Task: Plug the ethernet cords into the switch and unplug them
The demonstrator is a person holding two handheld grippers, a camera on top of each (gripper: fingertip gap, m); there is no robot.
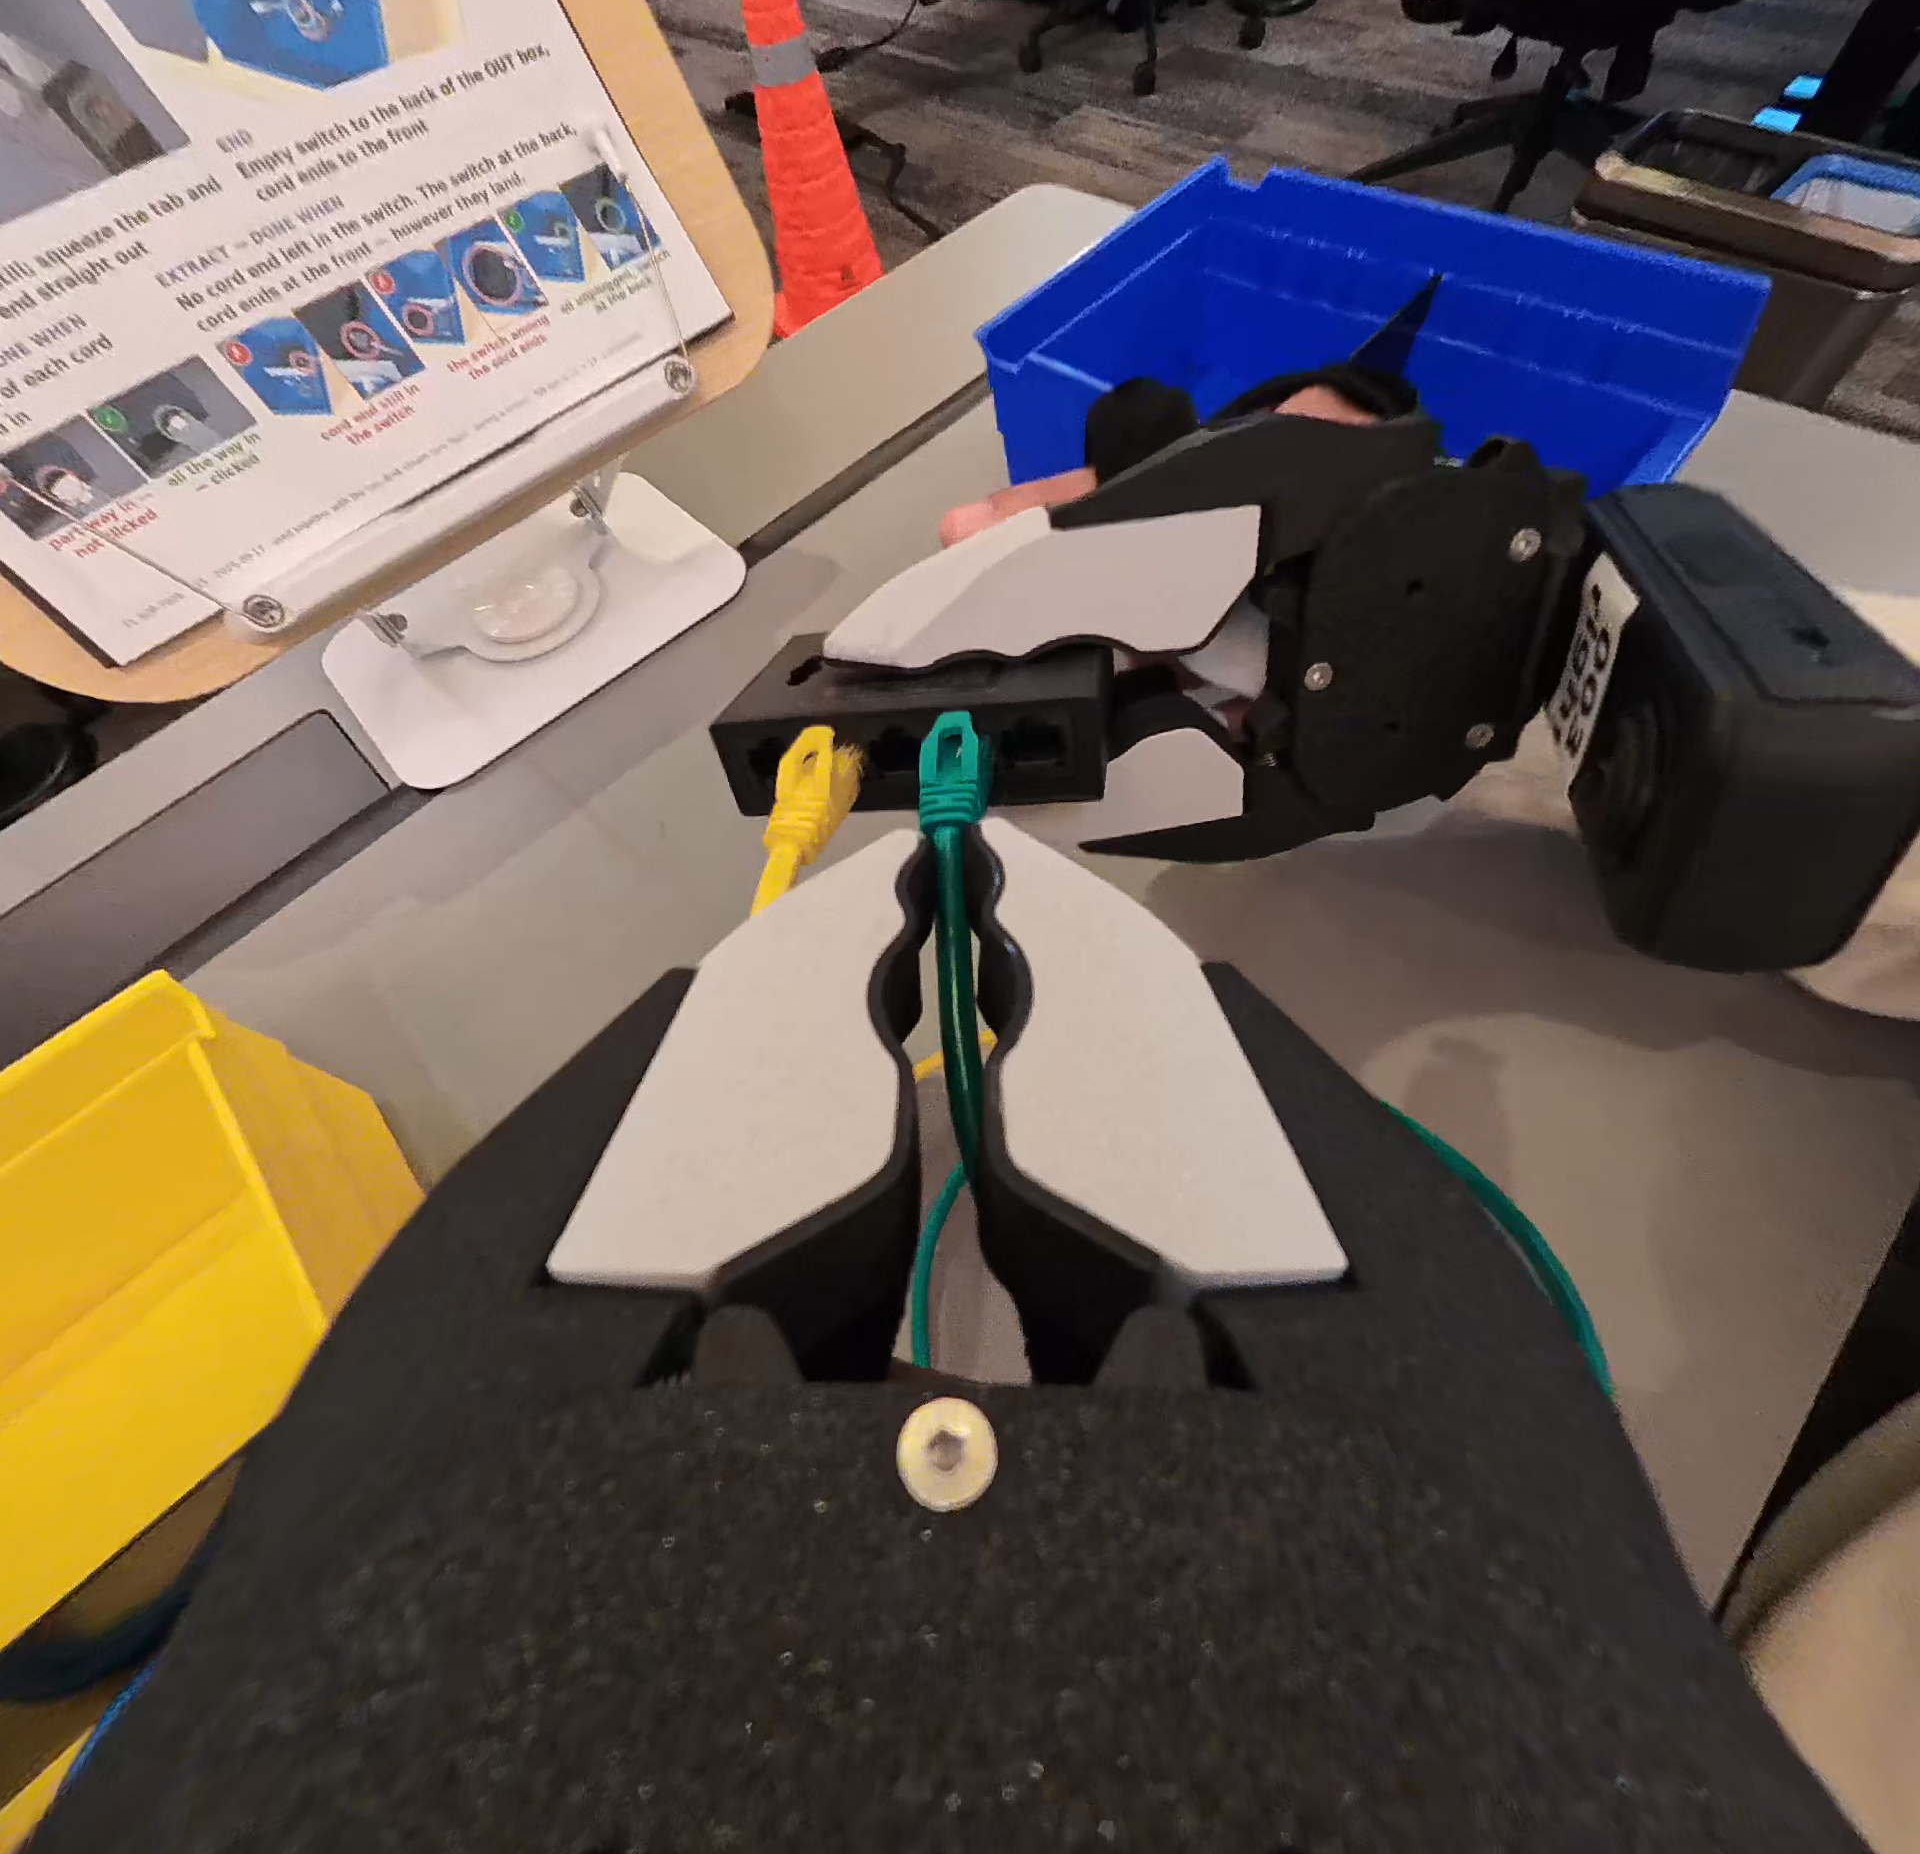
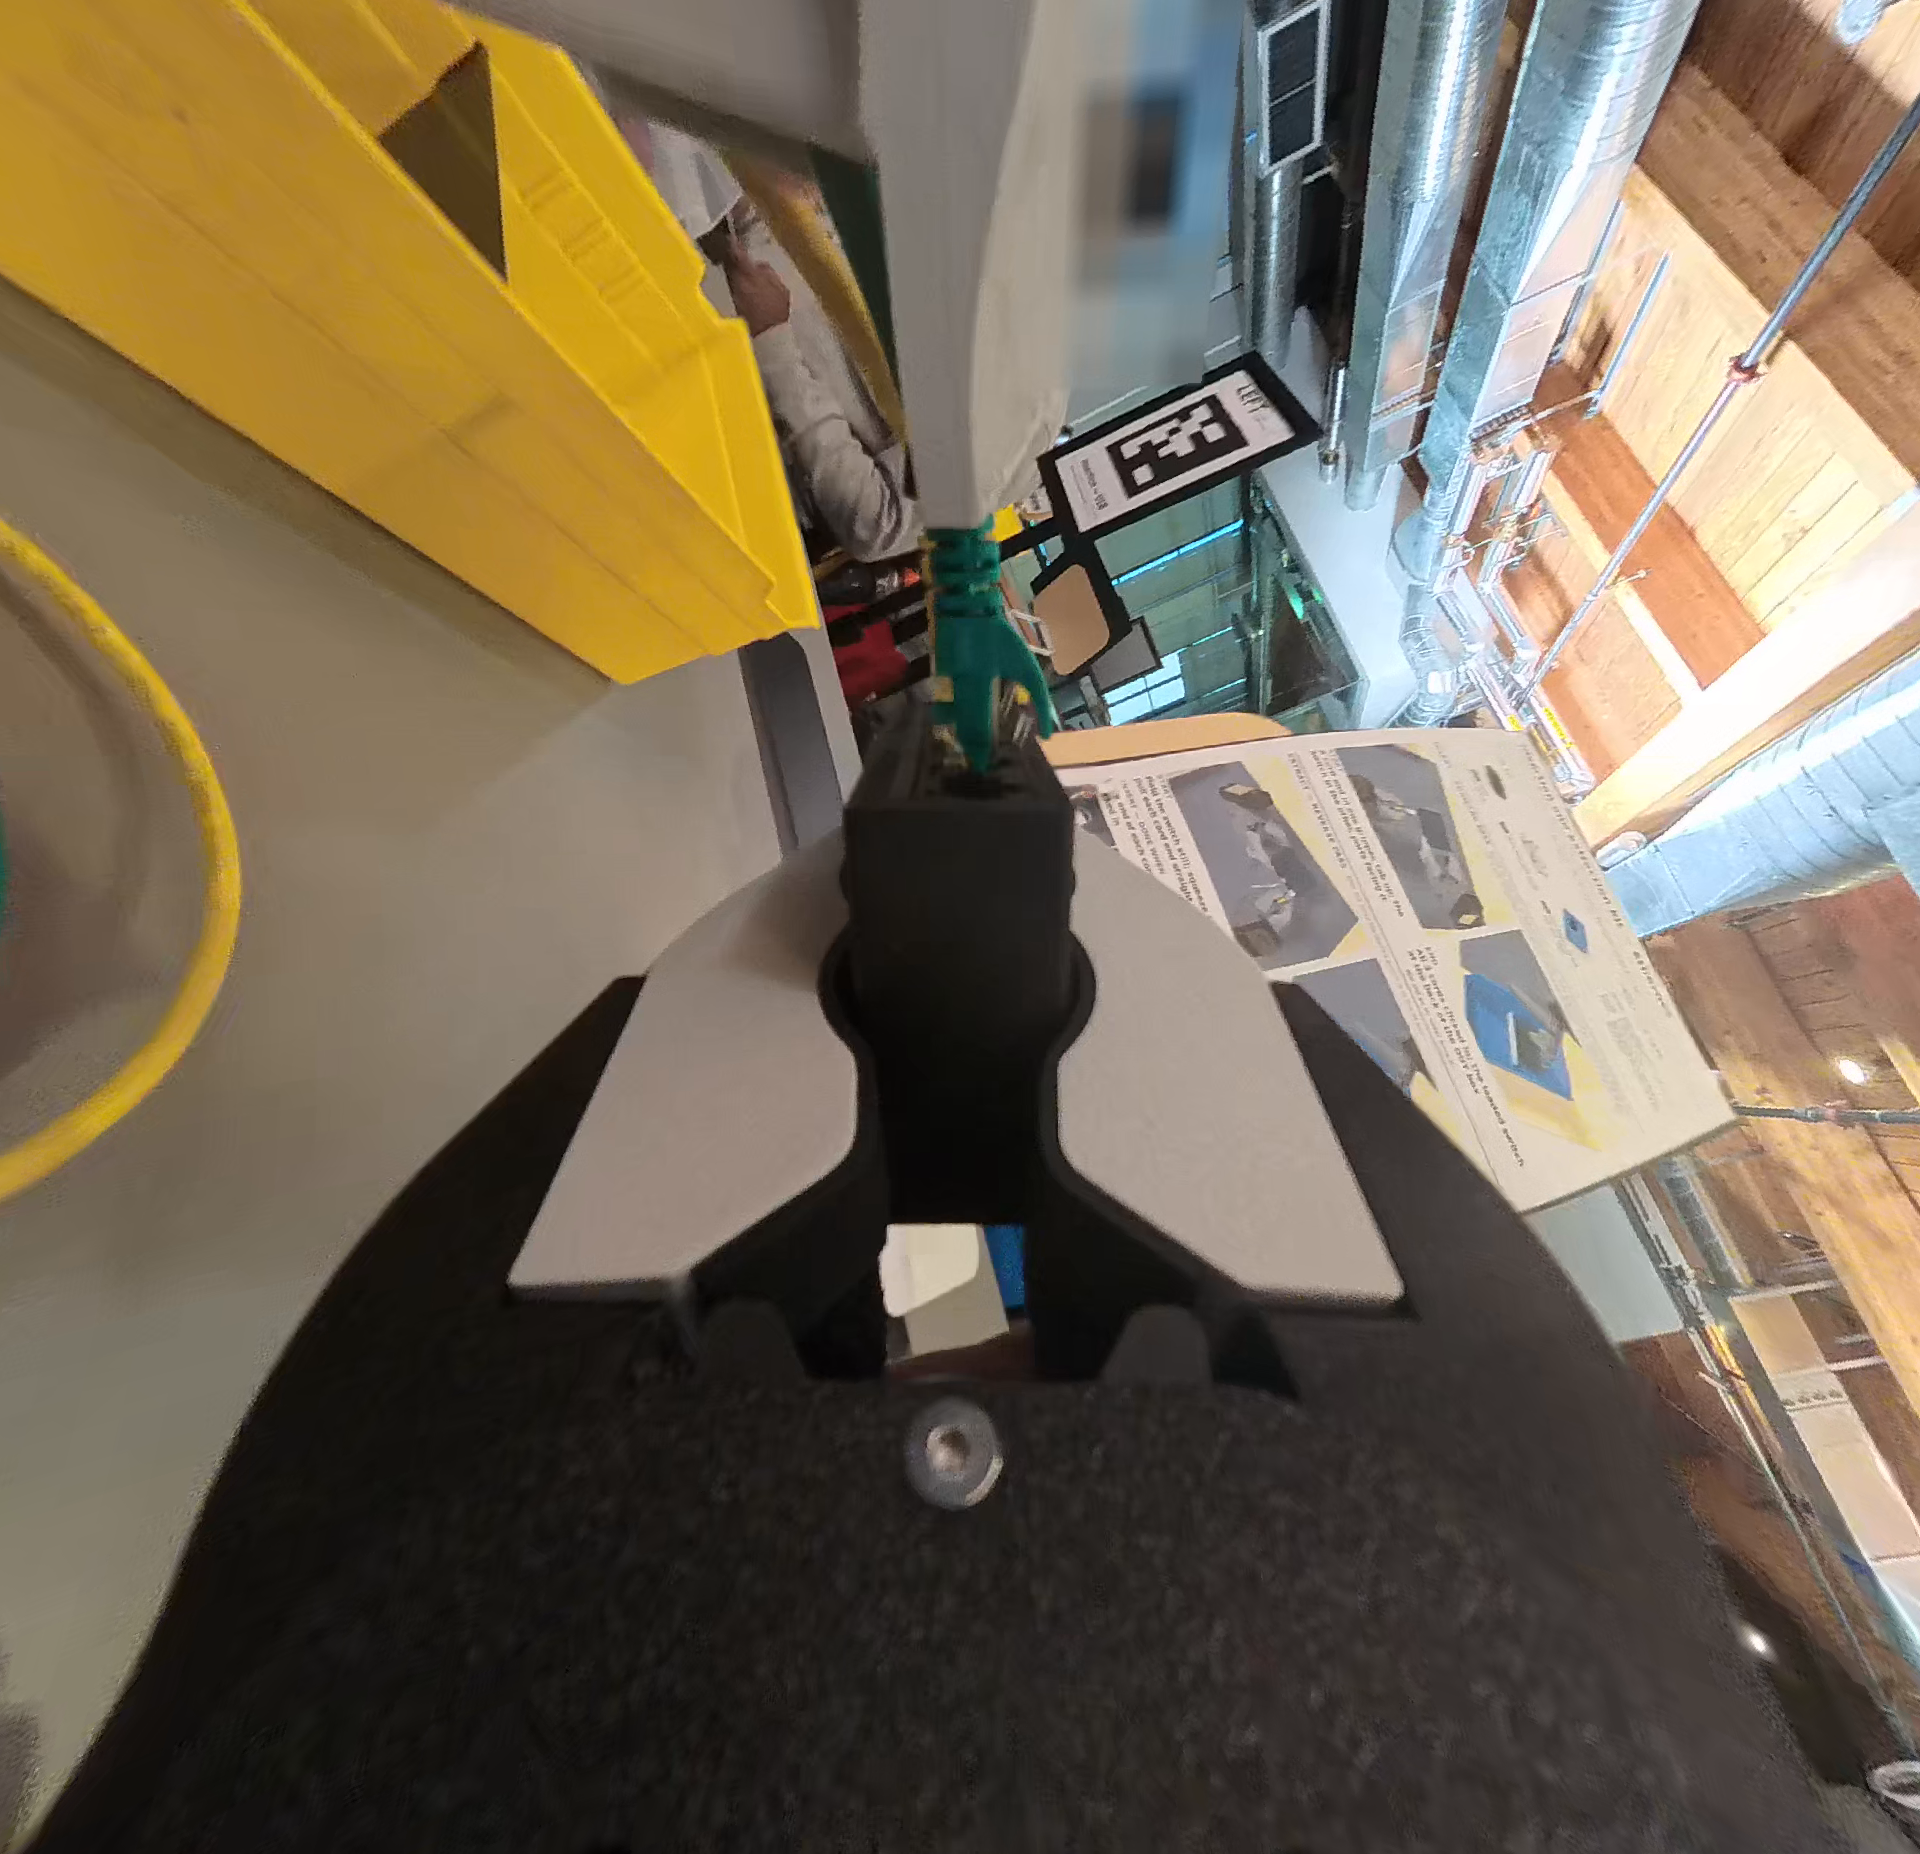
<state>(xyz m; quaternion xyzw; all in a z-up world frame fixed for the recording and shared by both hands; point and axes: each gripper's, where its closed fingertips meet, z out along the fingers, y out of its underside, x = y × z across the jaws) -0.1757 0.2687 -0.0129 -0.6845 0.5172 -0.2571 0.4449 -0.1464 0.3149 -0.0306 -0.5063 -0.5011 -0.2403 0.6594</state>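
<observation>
Here the left tool (image 1: 951, 869) pinches the green cord (image 1: 956, 983) at the switch (image 1: 914, 734), which the right tool (image 2: 961, 869) clamps, so next comes either a straight push home or a tab-squeeze and pull.

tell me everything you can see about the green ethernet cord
The green ethernet cord is a thin, round, glossy green cable ending in a ribbed moulded boot and plug. The plug sits in a middle port of the black switch, right of the yellow cord. The left gripper is shut on the cable just behind the boot. Behind the fingers it loops loosely over the grey table.
</observation>
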